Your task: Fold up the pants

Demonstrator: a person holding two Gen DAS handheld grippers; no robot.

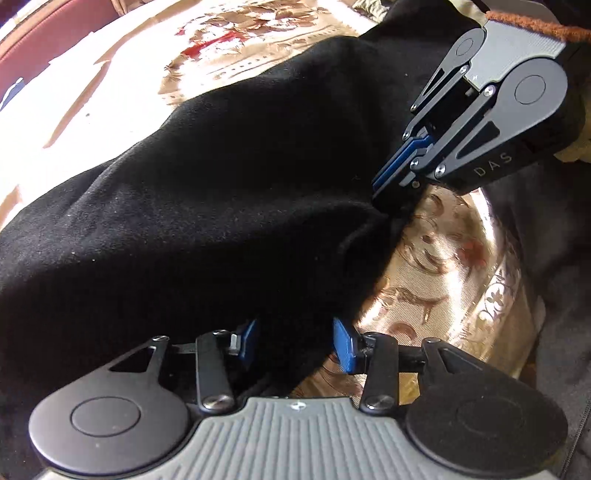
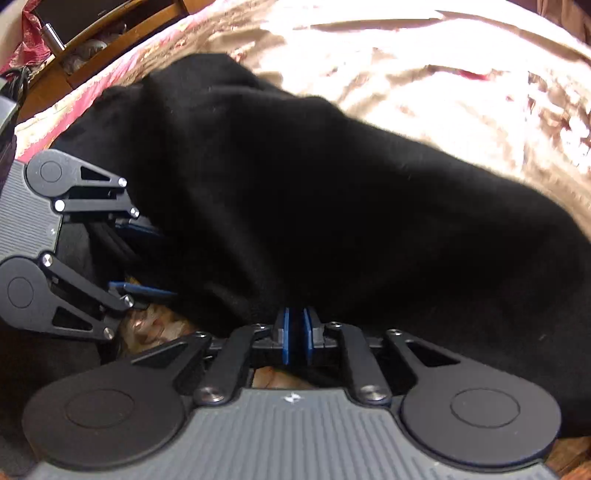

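Black pants [image 1: 207, 206] lie bunched on a gold patterned bedspread [image 1: 436, 280]. My left gripper [image 1: 295, 341] is open, its blue pads [image 1: 345, 347] apart with a fold of the pants' edge lying between them. My right gripper [image 2: 295, 334] is shut on the pants [image 2: 314, 206], its blue pads pressed together on the near edge of the cloth. The right gripper also shows in the left wrist view [image 1: 391, 188], clamped on the pants' edge. The left gripper shows at the left of the right wrist view [image 2: 147, 258], jaws apart around the cloth.
The bedspread [image 2: 443, 85] stretches brightly lit beyond the pants. A red strip of bedding [image 2: 155, 40] and a wooden shelf unit [image 2: 103, 40] stand at the far left of the right wrist view. A dark red cushion [image 1: 48, 33] lies top left in the left view.
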